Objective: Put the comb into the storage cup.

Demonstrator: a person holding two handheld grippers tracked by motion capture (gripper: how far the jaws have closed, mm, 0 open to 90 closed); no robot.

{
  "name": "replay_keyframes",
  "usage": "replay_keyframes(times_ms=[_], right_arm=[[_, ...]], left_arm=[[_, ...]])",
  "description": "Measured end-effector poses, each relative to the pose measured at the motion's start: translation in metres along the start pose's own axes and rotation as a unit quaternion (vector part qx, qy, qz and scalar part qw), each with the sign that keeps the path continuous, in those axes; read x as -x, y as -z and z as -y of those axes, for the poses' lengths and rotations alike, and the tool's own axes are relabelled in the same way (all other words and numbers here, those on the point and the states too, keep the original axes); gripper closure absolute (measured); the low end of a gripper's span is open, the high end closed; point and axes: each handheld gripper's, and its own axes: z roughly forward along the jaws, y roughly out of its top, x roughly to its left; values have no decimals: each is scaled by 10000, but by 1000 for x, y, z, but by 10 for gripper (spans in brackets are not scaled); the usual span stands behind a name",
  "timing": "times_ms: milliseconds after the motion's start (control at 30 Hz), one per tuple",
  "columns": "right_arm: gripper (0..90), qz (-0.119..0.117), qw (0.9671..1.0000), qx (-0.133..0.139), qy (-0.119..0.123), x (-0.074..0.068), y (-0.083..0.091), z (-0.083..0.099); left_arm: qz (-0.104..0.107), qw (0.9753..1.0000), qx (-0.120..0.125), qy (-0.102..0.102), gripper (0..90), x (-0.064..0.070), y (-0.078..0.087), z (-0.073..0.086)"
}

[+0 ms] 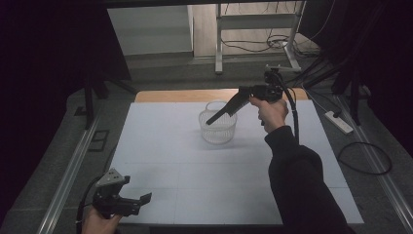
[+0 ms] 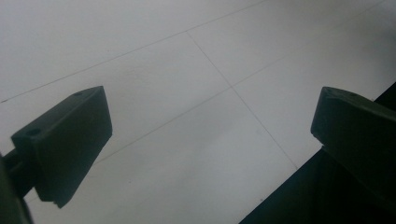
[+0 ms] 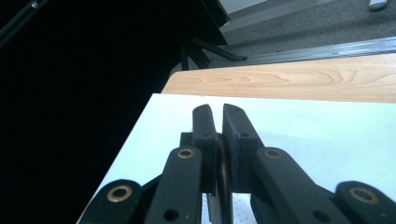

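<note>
A clear ribbed basket stands upright on the white mat, a little beyond the table's middle. My right gripper is held in the air over the basket's rim and slants down to the left. Its jaws are pressed together, with a thin dark sliver deep between them that I cannot identify. My left gripper rests low at the near left corner of the mat. In the left gripper view it stands open over bare mat, holding nothing.
A strip of wooden tabletop shows beyond the mat's far edge. On the floor lie a power strip and a looped cable at the right. A metal rail runs along the left, and a metal frame stands behind the table.
</note>
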Motion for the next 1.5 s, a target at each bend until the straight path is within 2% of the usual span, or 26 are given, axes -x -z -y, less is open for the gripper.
replay_keyframes(times_ms=[567, 1133, 1300, 1500], right_arm=[[840, 116, 9998, -157, 108, 0, -21, 8], [840, 146, 9995, -261, 108, 6, -38, 17], [839, 135, 9996, -240, 56, 9, -41, 20], [839, 106, 9997, -210, -75, 19, -40, 23]], left_arm=[[11, 10000, -6, -7, 0, -1, 0, 0], [30, 10000, 4, 23, 0, -1, 0, 1], [35, 10000, 5, 23, 0, -1, 1, 1], [42, 10000, -2, 35, 0, -2, 1, 1]])
